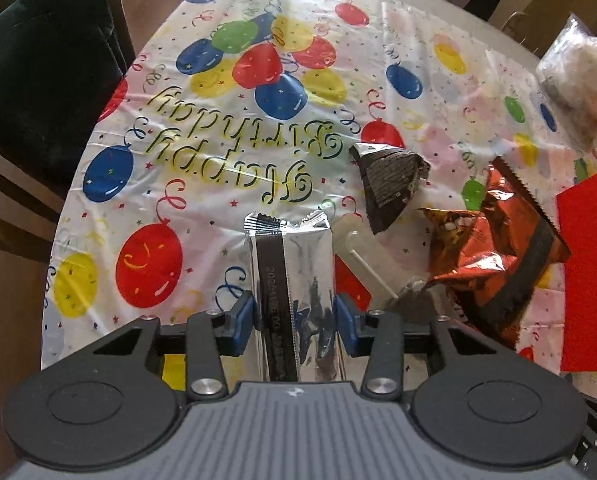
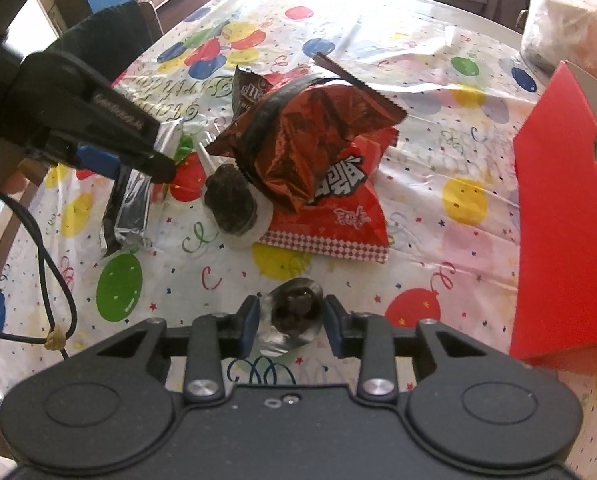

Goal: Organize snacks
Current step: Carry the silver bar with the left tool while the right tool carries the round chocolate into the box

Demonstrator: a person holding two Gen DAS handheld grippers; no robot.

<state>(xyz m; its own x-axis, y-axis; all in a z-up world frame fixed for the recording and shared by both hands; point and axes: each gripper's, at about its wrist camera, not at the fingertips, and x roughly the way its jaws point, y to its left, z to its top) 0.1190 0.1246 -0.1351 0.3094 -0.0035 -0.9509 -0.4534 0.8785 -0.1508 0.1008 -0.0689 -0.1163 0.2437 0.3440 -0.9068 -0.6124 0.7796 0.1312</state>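
Left wrist view, claw: the left claw [image 1: 295, 316] is clenched on a silver foil snack packet [image 1: 294, 276], its blue pads pressed to both sides; the packet stands up ahead of the claw, lifted above the worktop [image 1: 218, 128].
Left wrist view, surroundings: ahead and to the right of the claw lie a dark torn wrapper [image 1: 390, 188], a clear plastic cup snack [image 1: 362, 256] and a shiny red-brown bag [image 1: 494, 248]; a red box [image 1: 586, 280] sits at the far right.
Right wrist view, claw: the right claw [image 2: 292, 322] is grasping a small clear-wrapped dark sweet [image 2: 294, 312] between its pads, low over the worktop.
Right wrist view, surroundings: ahead of it sits the snack pile, with a red printed bag [image 2: 350, 208] under the red-brown one; the red box stands just right of the claw, open side up.
Step in hand, judged: carry each held snack to the box; keep the grip light so foil does not crush, and clear the box wall before letting go.
Count: two claws, each with one snack; about four loose snacks in the pile; one red box.
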